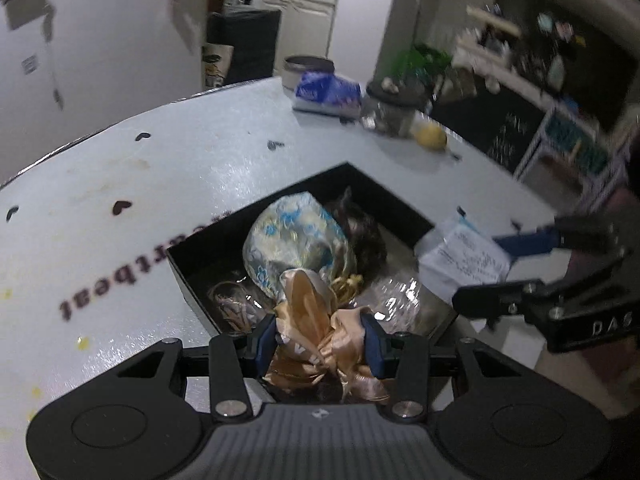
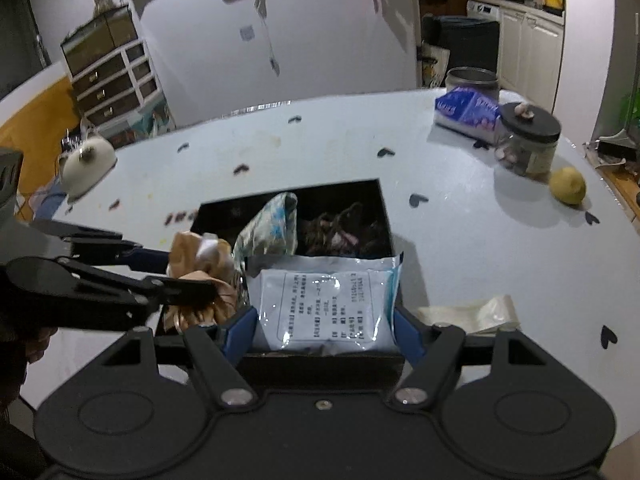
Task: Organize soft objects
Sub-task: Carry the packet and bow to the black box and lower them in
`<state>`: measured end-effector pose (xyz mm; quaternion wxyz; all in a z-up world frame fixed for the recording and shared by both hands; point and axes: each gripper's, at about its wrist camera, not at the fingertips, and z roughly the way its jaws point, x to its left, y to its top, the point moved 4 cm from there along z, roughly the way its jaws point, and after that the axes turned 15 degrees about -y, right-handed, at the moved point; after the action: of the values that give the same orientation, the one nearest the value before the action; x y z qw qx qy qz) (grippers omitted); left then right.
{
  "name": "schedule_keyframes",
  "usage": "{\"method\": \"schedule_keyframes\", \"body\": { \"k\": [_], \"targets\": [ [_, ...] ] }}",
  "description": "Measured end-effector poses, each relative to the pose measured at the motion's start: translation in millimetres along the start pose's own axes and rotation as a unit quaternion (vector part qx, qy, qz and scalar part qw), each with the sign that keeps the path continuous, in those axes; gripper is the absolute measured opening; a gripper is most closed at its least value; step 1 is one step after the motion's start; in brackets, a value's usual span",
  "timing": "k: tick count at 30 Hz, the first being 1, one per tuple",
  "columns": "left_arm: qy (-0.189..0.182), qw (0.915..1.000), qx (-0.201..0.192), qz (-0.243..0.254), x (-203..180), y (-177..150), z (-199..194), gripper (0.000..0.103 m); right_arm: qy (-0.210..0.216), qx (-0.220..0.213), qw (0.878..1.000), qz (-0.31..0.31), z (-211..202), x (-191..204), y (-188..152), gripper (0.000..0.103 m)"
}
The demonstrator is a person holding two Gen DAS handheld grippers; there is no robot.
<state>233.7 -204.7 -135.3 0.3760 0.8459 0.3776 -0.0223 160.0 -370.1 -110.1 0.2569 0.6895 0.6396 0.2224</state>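
Left wrist view: crumpled tan satin cloth bundle (image 1: 320,344) pinched between the blue pads of the left gripper (image 1: 320,344), hanging over the near edge of the shallow black rectangular box (image 1: 192,276) on the white heart-printed table (image 1: 160,152). Right wrist view: flat white sealed plastic pouch with printed text (image 2: 326,308) clamped at its side edges by the right gripper (image 2: 326,326), poised above the box's near wall. Already inside the box: shiny blue-and-cream brocade pouch (image 1: 296,240), soft and rounded, with dark brown furry item (image 2: 344,232) behind it toward the far corner, plus crinkled clear wrapping by the near wall. Judged well underway, two items seemingly left to drop in. Beyond the box's far side: blue tissue pack (image 2: 468,110), lidded glass jar (image 2: 528,140), yellow lemon (image 2: 568,185).
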Motion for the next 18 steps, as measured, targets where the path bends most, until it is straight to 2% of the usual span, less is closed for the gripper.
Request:
{"method": "schedule_keyframes", "body": {
  "k": [6, 10, 15, 17, 18],
  "targets": [
    [0.014, 0.9989, 0.038, 0.025, 13, -4, 15, 0.045, 0.009, 0.017, 1.0, -0.007, 16, 11, 6, 0.074],
    [0.022, 0.9961, 0.057, 0.064, 11, -4, 28, 0.046, 0.004, 0.034, 0.999, -0.015, 30, 16, 7, 0.074],
    [0.035, 0.9914, 0.071, 0.105, 7, -7, 44, 0.052, -0.01, 0.059, 0.998, -0.026, 44, 23, 5, 0.074],
    [0.028, 0.992, 0.069, 0.101, 9, -6, 43, 0.055, -0.016, 0.069, 0.997, -0.027, 47, 24, 4, 0.077],
    [0.022, 0.993, 0.067, 0.095, 11, -6, 41, 0.06, -0.018, 0.072, 0.997, -0.027, 47, 25, 4, 0.08]
  ]
}}
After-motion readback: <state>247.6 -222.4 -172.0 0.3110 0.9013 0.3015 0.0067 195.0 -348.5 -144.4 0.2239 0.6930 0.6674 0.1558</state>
